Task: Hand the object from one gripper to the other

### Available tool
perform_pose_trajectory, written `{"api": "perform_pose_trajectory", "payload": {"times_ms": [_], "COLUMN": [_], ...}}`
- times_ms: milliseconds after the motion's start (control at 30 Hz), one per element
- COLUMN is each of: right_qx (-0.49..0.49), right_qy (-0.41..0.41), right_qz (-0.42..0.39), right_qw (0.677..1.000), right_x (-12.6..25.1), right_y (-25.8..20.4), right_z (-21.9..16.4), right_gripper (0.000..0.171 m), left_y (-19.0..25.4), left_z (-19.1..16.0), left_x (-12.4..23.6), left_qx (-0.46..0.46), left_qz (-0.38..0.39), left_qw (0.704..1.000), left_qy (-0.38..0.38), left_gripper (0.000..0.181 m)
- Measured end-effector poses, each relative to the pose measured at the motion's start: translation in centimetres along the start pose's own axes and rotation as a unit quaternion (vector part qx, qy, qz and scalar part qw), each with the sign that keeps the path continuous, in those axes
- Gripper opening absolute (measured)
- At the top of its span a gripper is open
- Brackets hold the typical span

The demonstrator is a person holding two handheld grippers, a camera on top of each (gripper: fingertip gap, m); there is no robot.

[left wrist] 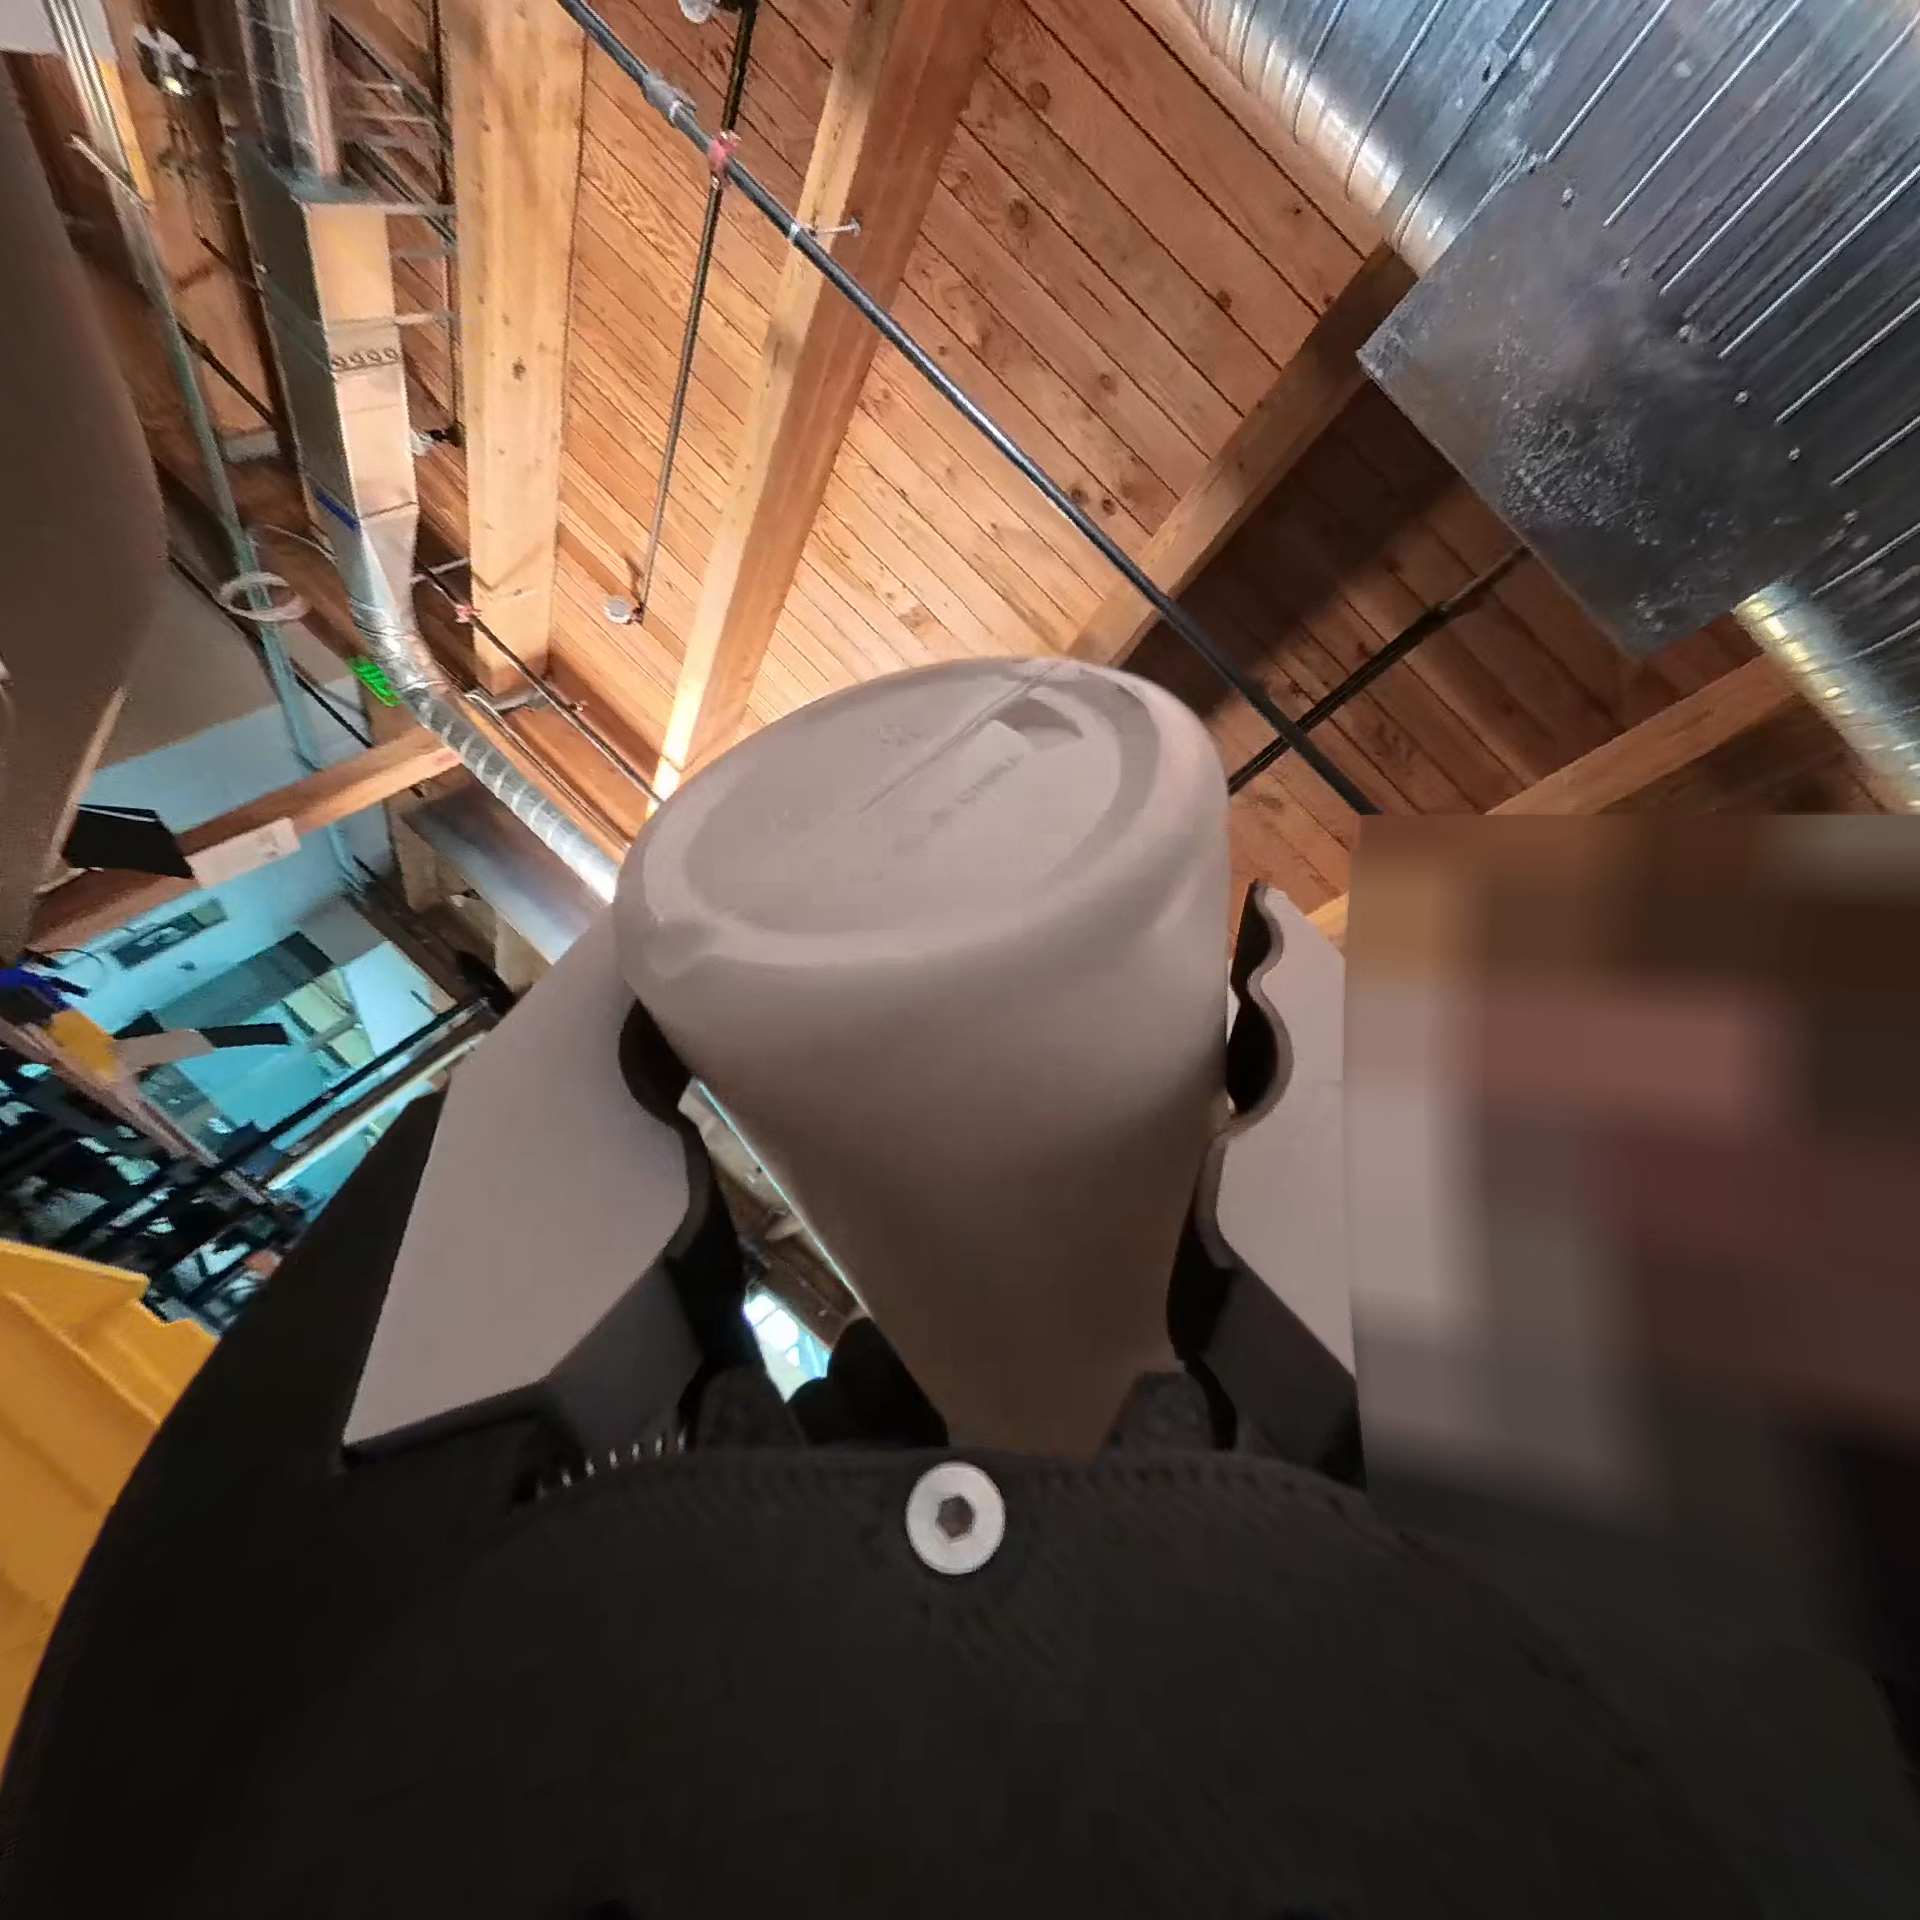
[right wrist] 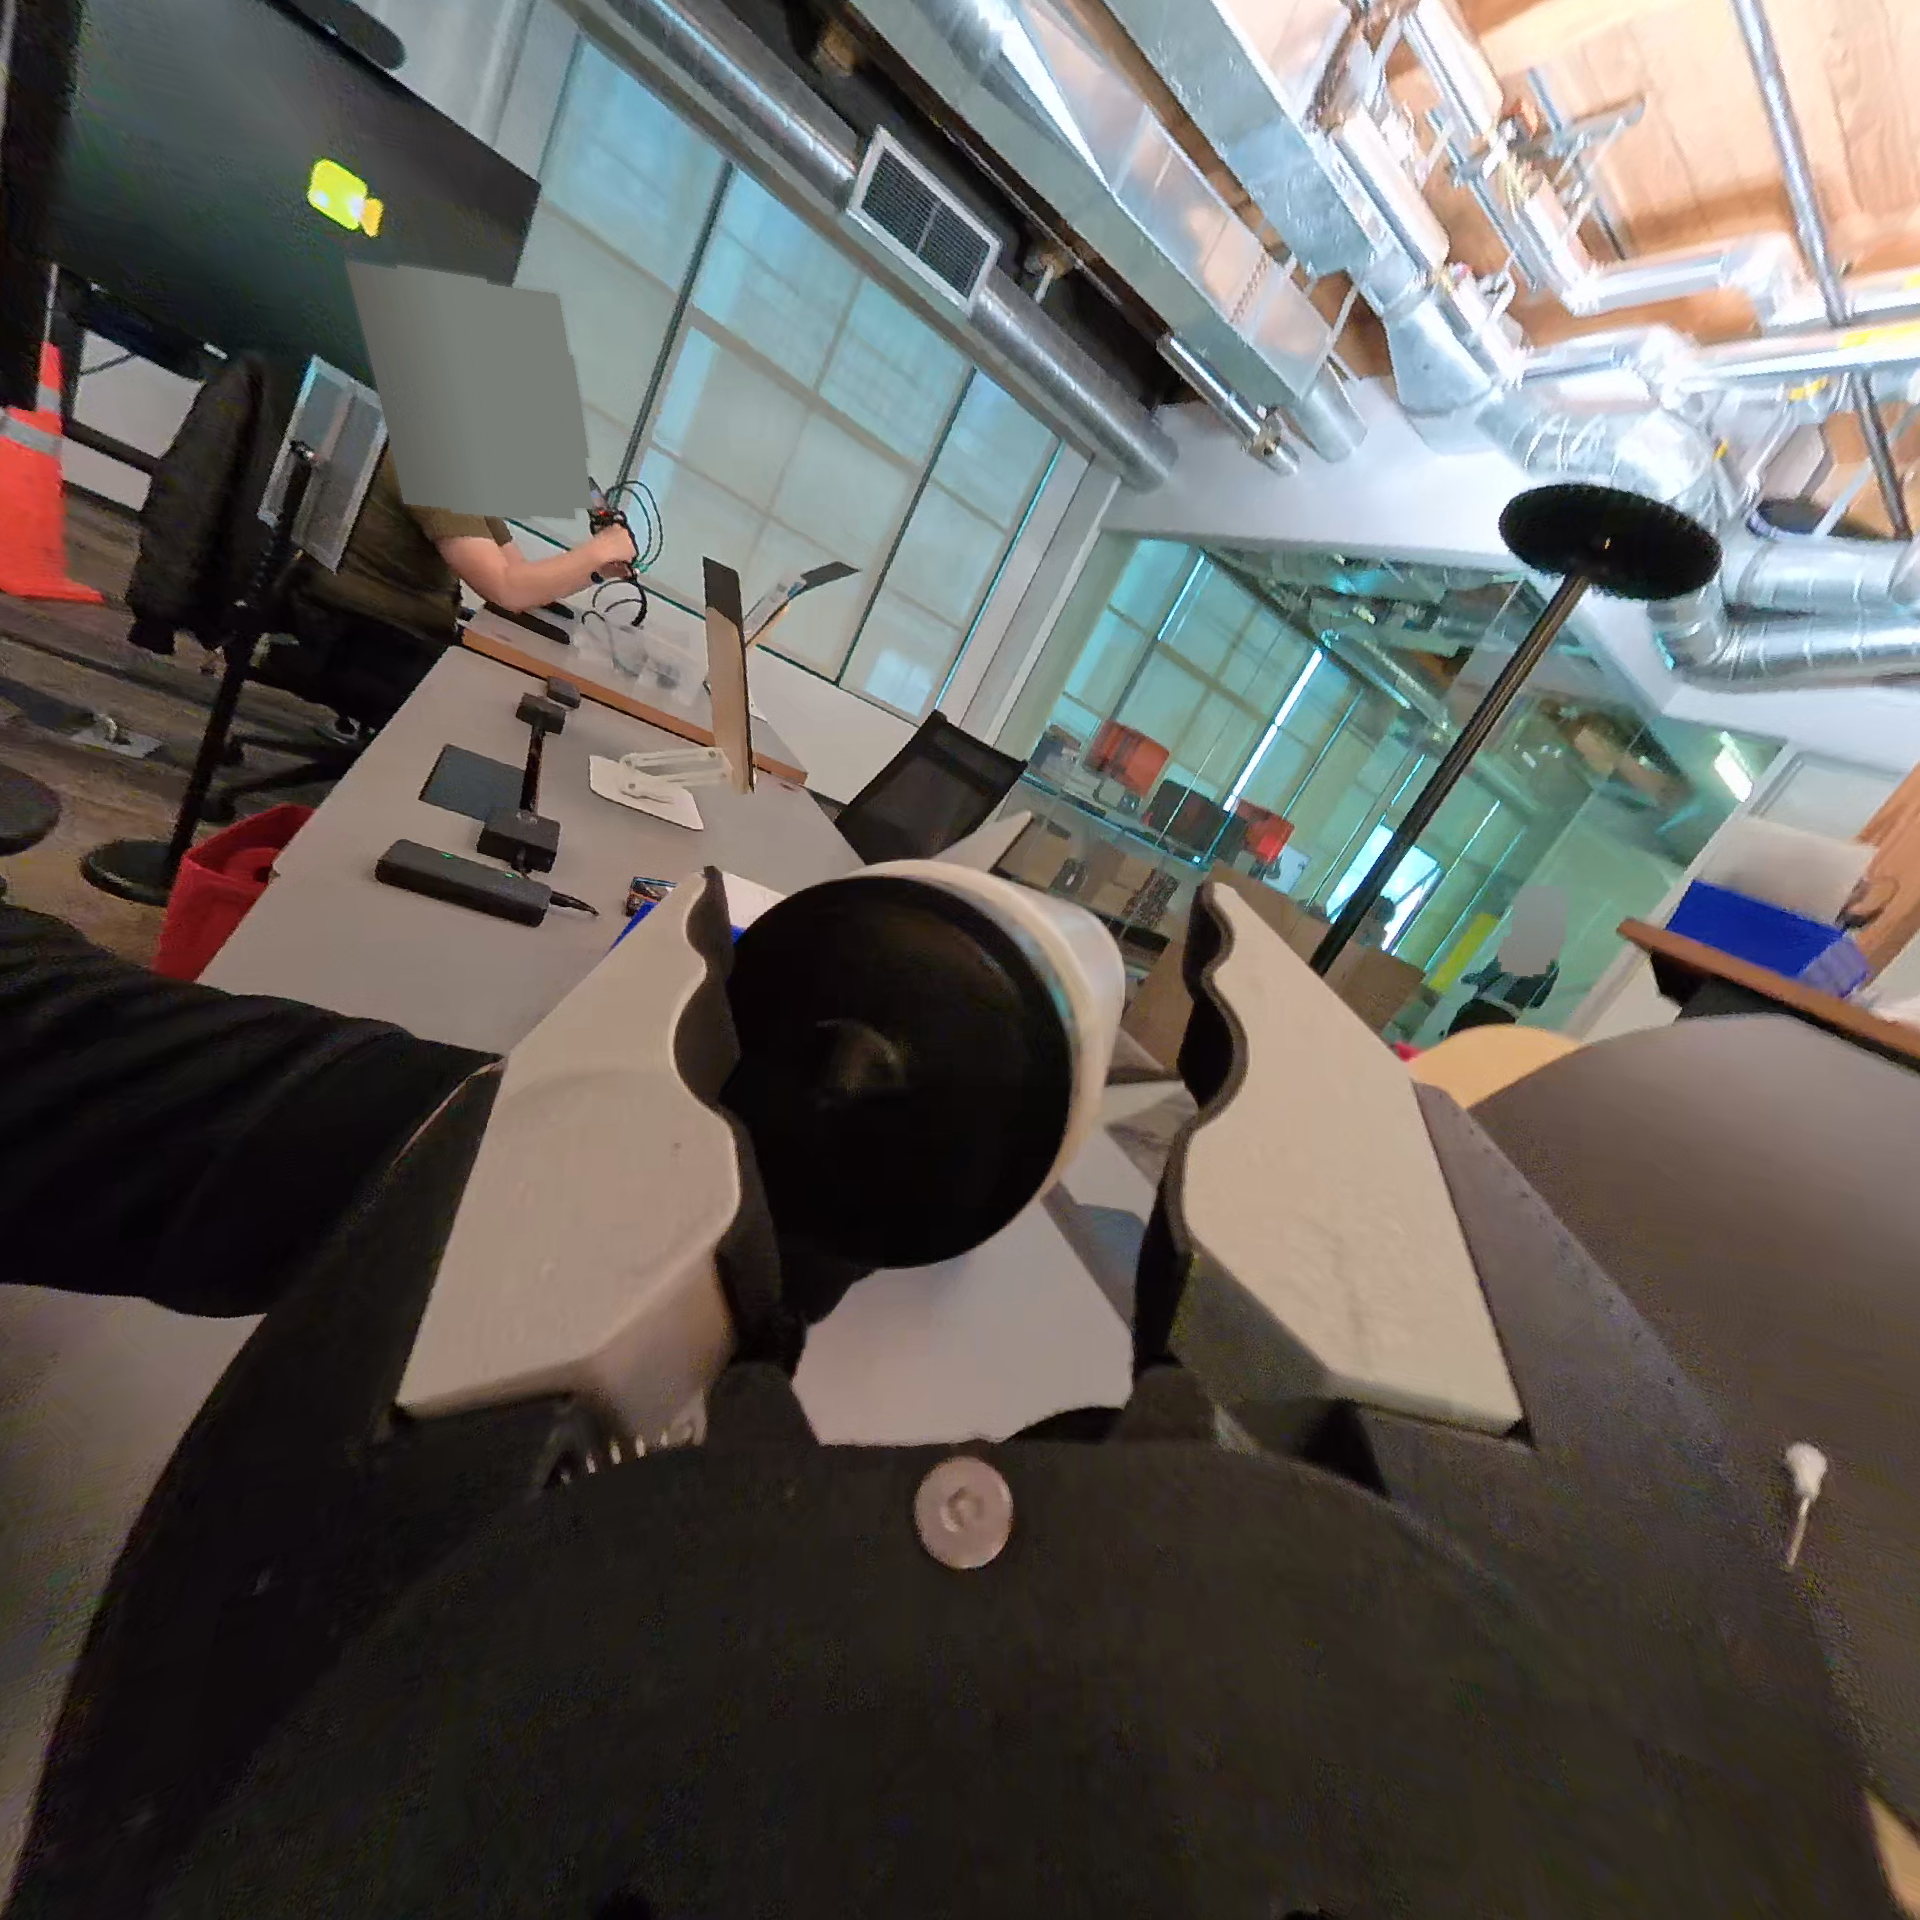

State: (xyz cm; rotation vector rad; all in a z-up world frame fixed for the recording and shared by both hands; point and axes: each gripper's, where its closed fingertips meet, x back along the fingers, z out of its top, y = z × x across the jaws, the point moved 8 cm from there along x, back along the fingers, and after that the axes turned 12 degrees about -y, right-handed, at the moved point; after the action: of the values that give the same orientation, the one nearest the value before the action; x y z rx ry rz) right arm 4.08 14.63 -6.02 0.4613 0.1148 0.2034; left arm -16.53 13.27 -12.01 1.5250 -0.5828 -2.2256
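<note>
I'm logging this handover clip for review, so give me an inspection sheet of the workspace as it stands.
Surface: grey table, seen in the right wrist view only.
Job's things: white tumbler with black lid, base pointing at the ceiling.
Clutter: black power bank, dark pad, white bracket, red bin.
Grippers: left gripper shut on the tumbler; right gripper open around the lid end, right finger clear of it.
Cables: short lead at the power bank; a seated person holds a black cable.
Surroundings: wooden ceiling, metal ducts, windows, orange cone.
</note>
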Motion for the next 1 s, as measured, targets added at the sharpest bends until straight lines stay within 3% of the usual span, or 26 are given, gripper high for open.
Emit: {"api": "perform_pose_trajectory", "payload": {"times_ms": [100, 133, 333, 567, 733, 1000], "right_qx": [-0.04, -0.054, -0.115, -0.162, -0.195, -0.201], "right_qy": [-0.005, 0.001, -0.024, -0.064, -0.075, -0.071], "right_qz": [0.002, 0.008, 0.0, 0.001, 0.023, 0.115], "right_qw": [0.999, 0.999, 0.993, 0.985, 0.978, 0.97], "right_x": [0.2, 0.2, 1.0, 3.4, 4.0, 1.2], "right_y": [0.0, -0.2, -0.2, 1.6, 4.3, 7.0], "right_z": [-1.3, -1.7, -4.6, -5.8, -4.1, -1.8], "right_gripper": [0.085, 0.077, 0.078, 0.087, 0.095, 0.095], "left_y": [0.0, -0.1, -0.5, 0.0, 0.8, 1.8], "left_z": [0.4, 0.4, 0.7, 1.5, 0.1, -4.0], "left_x": [0.2, 0.2, 0.1, -1.8, -4.2, -7.1], "left_qx": [-0.012, -0.016, -0.052, -0.147, -0.267, -0.412], "left_qz": [0.018, 0.024, 0.082, 0.167, 0.221, 0.214], "left_qw": [1.0, 0.999, 0.993, 0.953, 0.864, 0.703], "left_qy": [-0.01, -0.017, -0.068, -0.205, -0.365, -0.54], "left_gripper": [0.104, 0.104, 0.101, 0.1, 0.099, 0.1]}}
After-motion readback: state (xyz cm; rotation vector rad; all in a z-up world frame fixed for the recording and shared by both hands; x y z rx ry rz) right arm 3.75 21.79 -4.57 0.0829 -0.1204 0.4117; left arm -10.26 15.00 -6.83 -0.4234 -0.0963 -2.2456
